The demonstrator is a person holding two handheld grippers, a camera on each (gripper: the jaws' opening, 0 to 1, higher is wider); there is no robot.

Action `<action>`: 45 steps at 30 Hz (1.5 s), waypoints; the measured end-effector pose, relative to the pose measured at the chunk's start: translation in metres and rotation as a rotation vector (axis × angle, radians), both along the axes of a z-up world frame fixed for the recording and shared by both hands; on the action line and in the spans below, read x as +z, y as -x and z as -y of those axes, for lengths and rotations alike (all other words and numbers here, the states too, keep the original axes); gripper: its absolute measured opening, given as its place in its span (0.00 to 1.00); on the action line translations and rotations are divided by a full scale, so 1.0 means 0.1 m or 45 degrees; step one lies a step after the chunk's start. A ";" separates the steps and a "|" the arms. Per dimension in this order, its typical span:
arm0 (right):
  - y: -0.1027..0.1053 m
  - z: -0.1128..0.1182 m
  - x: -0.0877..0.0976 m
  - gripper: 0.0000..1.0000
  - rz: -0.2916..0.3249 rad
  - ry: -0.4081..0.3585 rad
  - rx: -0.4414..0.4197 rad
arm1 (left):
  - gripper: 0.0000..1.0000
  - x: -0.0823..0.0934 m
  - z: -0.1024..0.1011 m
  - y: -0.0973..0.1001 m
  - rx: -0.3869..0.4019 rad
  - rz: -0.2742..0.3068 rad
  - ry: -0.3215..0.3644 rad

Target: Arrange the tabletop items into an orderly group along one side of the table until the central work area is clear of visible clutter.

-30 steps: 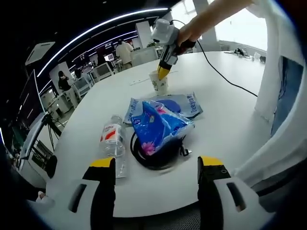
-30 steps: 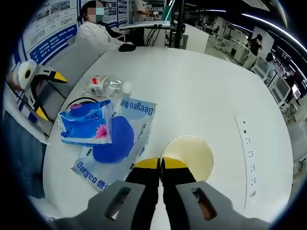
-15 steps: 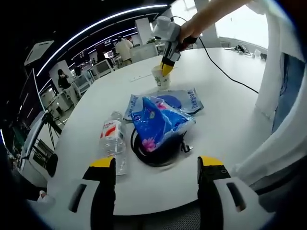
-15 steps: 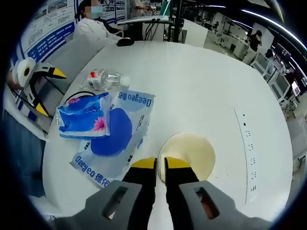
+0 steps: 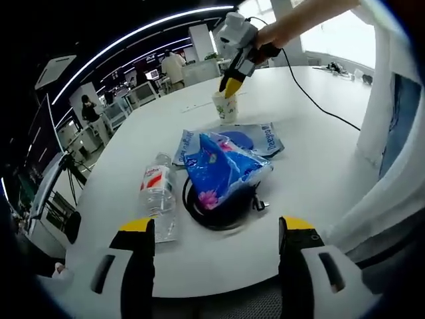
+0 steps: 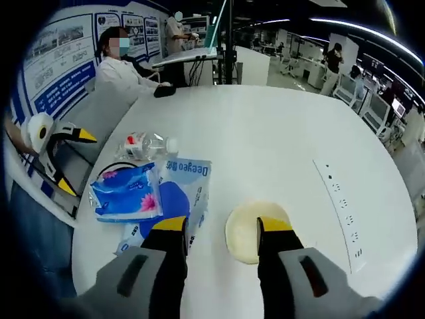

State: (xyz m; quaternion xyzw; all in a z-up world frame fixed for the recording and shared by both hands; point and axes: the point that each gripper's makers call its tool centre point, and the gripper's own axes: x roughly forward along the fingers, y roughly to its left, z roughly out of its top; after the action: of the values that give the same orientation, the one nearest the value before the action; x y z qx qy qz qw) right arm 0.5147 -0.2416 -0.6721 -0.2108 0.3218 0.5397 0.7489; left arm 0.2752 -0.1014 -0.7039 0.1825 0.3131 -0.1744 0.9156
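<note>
- White table [image 6: 285, 153]: carries every item.
- Deegeo bag [image 6: 182, 196]: flat beside the paper cup [image 6: 255, 229].
- Blue tissue pack [image 5: 222, 169]: atop the black cable coil [image 5: 216, 216].
- Water bottle [image 5: 157, 193]: lying, cap pointing away.
- Left gripper [image 5: 214, 229], right gripper [image 6: 219, 226]: jaws apart.

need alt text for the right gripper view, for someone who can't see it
The right gripper, jaws open, hangs above a paper cup on a white table. To its left lie a blue tissue pack, a plastic pouch and a water bottle.
</note>
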 end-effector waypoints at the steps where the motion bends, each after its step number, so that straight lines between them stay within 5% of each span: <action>1: 0.00 0.02 0.03 0.49 -0.003 -0.010 -0.010 | 0.79 -0.01 0.00 0.01 0.002 -0.009 -0.004; 8: 0.00 0.16 0.14 0.75 -0.036 -0.059 -0.181 | 0.78 -0.04 -0.02 0.02 0.008 -0.033 -0.028; 19: 0.26 0.31 0.28 0.74 -0.134 -0.204 -0.298 | 0.80 -0.06 -0.05 0.03 0.019 -0.044 -0.048; 30: 0.67 0.55 0.42 0.74 -0.122 -0.274 -0.394 | 0.79 -0.11 -0.08 0.05 0.027 -0.082 -0.056; 45: 1.28 0.80 0.40 0.71 -0.220 -0.390 -0.531 | 0.78 -0.16 -0.12 0.06 0.045 -0.108 -0.071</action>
State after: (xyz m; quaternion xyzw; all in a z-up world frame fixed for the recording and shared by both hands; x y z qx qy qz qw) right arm 0.3870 -0.3215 -0.6322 0.0228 0.3354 0.4321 0.8368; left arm 0.2688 -0.0897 -0.7197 0.1947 0.3596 -0.1572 0.8989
